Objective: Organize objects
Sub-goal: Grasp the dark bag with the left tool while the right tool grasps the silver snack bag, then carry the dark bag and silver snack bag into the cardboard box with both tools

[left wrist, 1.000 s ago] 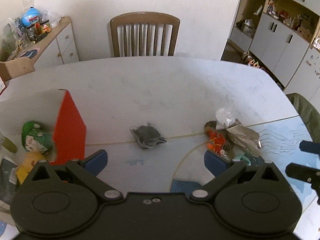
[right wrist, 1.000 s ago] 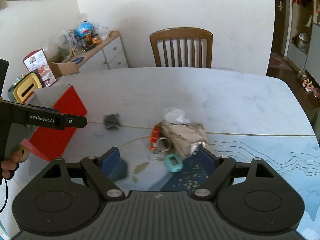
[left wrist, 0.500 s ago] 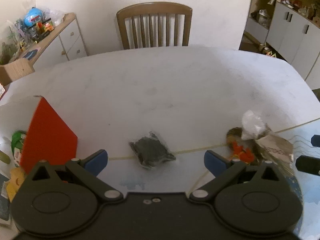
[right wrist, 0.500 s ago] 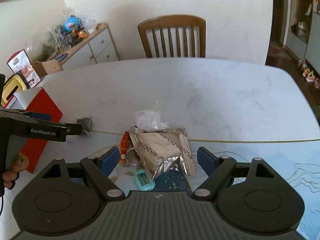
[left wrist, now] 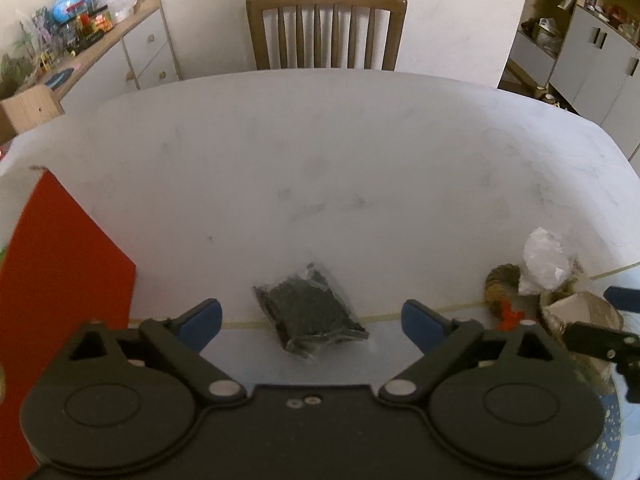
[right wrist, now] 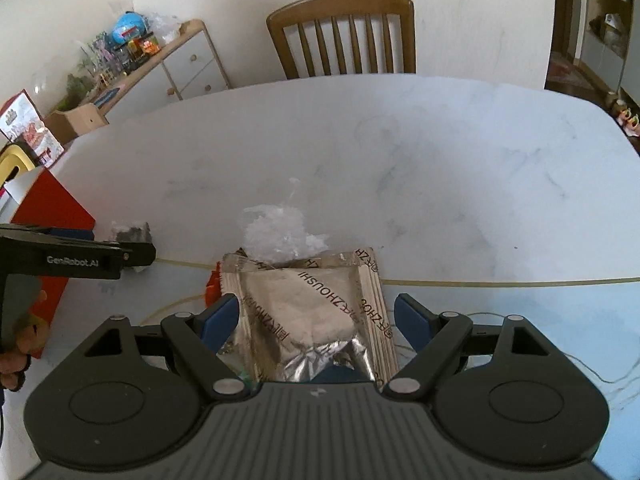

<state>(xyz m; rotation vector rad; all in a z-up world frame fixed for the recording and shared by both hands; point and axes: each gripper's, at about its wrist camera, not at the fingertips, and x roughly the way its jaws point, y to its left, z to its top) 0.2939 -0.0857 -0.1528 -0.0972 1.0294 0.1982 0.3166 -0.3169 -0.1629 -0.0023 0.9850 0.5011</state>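
A small clear bag of dark bits (left wrist: 310,314) lies on the white table between the blue fingertips of my open left gripper (left wrist: 311,318); it also shows in the right wrist view (right wrist: 130,232). A silver foil pouch (right wrist: 308,320) lies between the fingertips of my open right gripper (right wrist: 318,320). A crumpled clear plastic bag (right wrist: 280,236) sits just beyond the pouch. An orange item (right wrist: 212,286) peeks out at the pouch's left. In the left wrist view the pile (left wrist: 552,280) lies at the right, with the right gripper's finger (left wrist: 596,340) beside it.
A red and white box (left wrist: 60,272) stands at the table's left edge, also in the right wrist view (right wrist: 52,212). A wooden chair (left wrist: 326,28) stands at the far side. A sideboard with clutter (right wrist: 160,56) is at the back left. A blue patterned mat (right wrist: 520,320) covers the near table.
Both grippers have moved forward and lower. The dark bag now sits between the left fingertips, and the foil pouch between the right fingertips. Both stay open.
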